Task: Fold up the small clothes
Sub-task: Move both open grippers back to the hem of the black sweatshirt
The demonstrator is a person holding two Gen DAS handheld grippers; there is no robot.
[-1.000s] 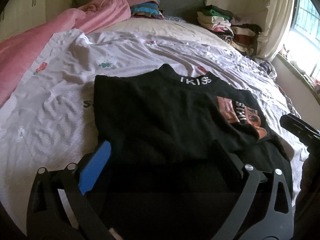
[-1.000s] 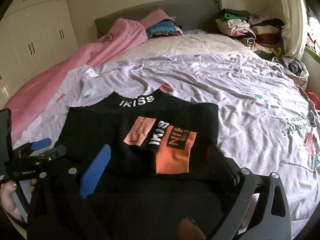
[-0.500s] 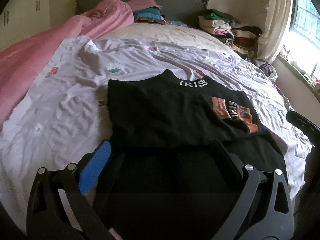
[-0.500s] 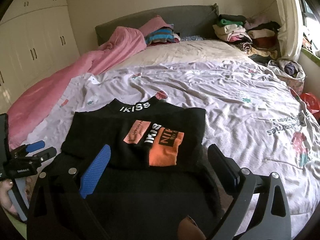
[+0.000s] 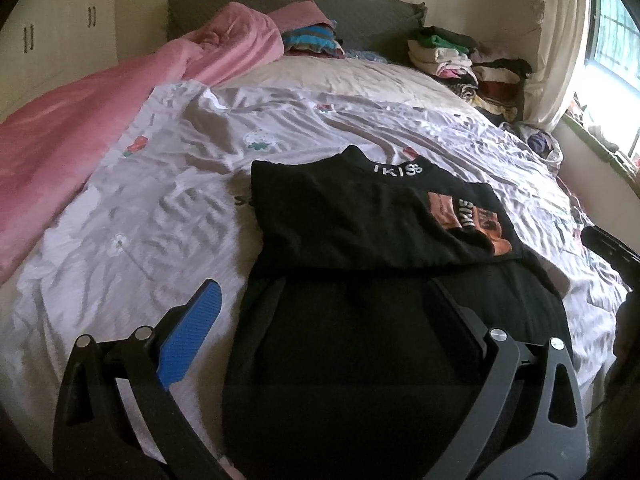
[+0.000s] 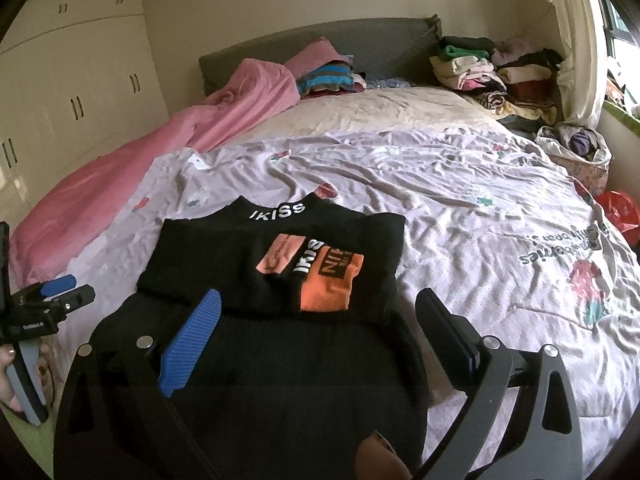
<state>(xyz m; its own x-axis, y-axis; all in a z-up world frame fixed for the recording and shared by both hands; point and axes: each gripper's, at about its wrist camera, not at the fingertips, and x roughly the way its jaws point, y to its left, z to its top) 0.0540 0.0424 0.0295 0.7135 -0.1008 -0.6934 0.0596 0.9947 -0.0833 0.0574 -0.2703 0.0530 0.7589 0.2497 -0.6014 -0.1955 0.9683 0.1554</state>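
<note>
1. At the far left, the pink blanket (image 5: 100,92) runs along the left side of the bed up to the grey headboard (image 6: 360,36), with white wardrobe doors (image 6: 72,92) beyond it.
2. Your left gripper (image 5: 324,304) hangs above the near edge of the bed with its fingers spread wide and nothing between them; its blue pad (image 5: 190,340) sits over the pale printed sheet (image 5: 160,184), just left of the cloth.
3. The black shirt (image 6: 280,264) lies flat on the sheet in the near middle of the bed, collar lettering at the far end, orange patch facing up, its upper part folded over the lower part that reaches toward you.
4. Your right gripper (image 6: 320,324) hovers over the shirt's near half, fingers also wide apart and holding nothing.
5. At the far right, a stack of folded clothes (image 6: 492,72) sits by the headboard, next to the curtain (image 5: 556,40) and window.
</note>
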